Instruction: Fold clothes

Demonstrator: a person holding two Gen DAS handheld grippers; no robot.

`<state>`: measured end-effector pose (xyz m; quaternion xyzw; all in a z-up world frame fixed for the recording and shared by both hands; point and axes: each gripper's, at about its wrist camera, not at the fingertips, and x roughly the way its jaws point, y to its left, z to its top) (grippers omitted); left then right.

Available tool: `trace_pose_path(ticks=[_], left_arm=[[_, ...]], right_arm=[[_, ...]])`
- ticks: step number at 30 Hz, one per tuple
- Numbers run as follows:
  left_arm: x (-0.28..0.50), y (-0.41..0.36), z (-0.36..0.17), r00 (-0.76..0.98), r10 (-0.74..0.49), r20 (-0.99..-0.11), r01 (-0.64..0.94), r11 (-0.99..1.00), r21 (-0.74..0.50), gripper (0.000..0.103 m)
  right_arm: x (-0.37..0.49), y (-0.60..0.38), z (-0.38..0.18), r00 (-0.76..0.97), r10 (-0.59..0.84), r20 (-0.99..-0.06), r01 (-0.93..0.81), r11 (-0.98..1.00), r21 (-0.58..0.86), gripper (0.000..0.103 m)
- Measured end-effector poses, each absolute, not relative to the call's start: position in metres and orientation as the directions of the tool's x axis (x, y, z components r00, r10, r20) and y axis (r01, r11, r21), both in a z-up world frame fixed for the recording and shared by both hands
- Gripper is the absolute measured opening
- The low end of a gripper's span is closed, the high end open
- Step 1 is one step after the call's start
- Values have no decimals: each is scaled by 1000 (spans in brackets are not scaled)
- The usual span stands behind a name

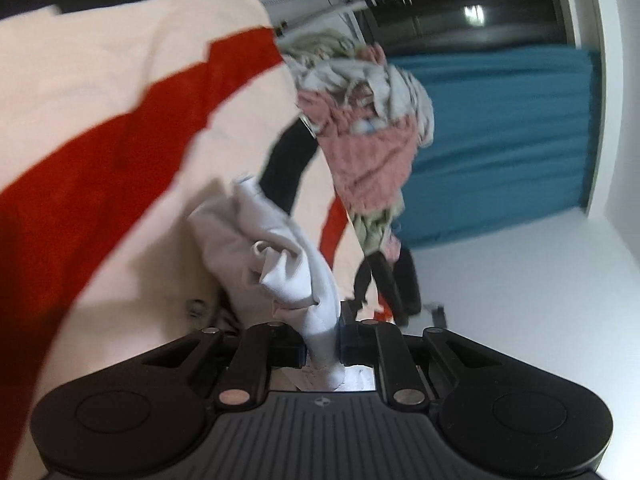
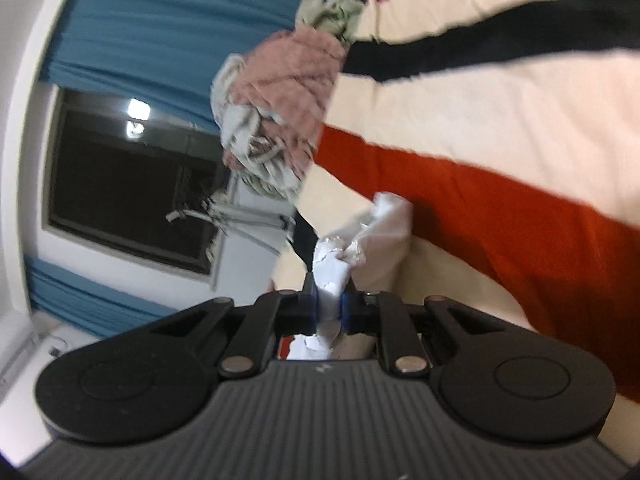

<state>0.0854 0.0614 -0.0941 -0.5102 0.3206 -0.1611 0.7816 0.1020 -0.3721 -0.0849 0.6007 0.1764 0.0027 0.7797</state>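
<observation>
Both claws are clamped on the same pale garment (image 1: 276, 256) right now. The left gripper (image 1: 323, 344) has a bunched bit of it pinched between its pads, and the right gripper (image 2: 329, 312) is pinching another crumpled bit. The cloth looks lifted off the striped sheet (image 1: 100, 120), all wadded up, no flat panel or clean crease anywhere that I can see. Behind it sits a heap of clothes (image 1: 360, 120), still a jumble. So going by this, this 1 piece isn't folded, and the pile looks like plenty left. Blurry shots though.
</observation>
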Motion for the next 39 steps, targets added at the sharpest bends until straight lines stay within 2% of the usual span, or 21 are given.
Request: trace_pose_path(ticks=[4,7,11,14,17,19,24,27,28,30,36,39], left_arm=[[113,30,-66,679,-636,-366,-81,431,-899,15],[149,-10,-50,614,-666,-424,-118,454,-883,15],[203,-78,-25,558,-622,-549,-81,618,-782,15],[252,-132,-19,535,-605,-590,-19,690,-724,15],[286,-162,-11,561,-628,-540,55,679,-732,15],[309,-182,-6,575,-644,-505,105,670,-735,15],[367,-232,7,602,-682,-415,228,645,-729,16],[401,-262,15,611,-705,-360,300,627,-718,16],[396,-262,-2,604,-698,-385,292,643,-708,16],[387,-262,-37,587,-684,-434,277,673,-686,16],[353,-259,-128,515,-610,-602,242,778,-580,17],[335,-258,-129,505,-574,-645,272,815,-512,32]], right_arm=[[106,-398,-43,941,173,-292,239,275,931,14],[117,-430,-23,943,135,-304,259,273,926,14],[152,-485,-29,926,110,-360,322,267,908,14],[186,-527,-39,905,89,-416,378,282,882,14],[235,-569,-45,890,98,-446,396,321,860,14],[267,-595,-40,899,116,-423,364,341,867,14],[317,-633,10,969,56,-240,181,498,848,14],[328,-644,15,984,20,-176,129,601,789,14],[328,-645,8,985,7,-174,133,616,776,14],[330,-646,-22,974,-9,-225,180,635,751,14],[310,-634,-130,865,44,-499,386,576,721,14],[291,-622,-170,795,68,-603,485,526,698,17]])
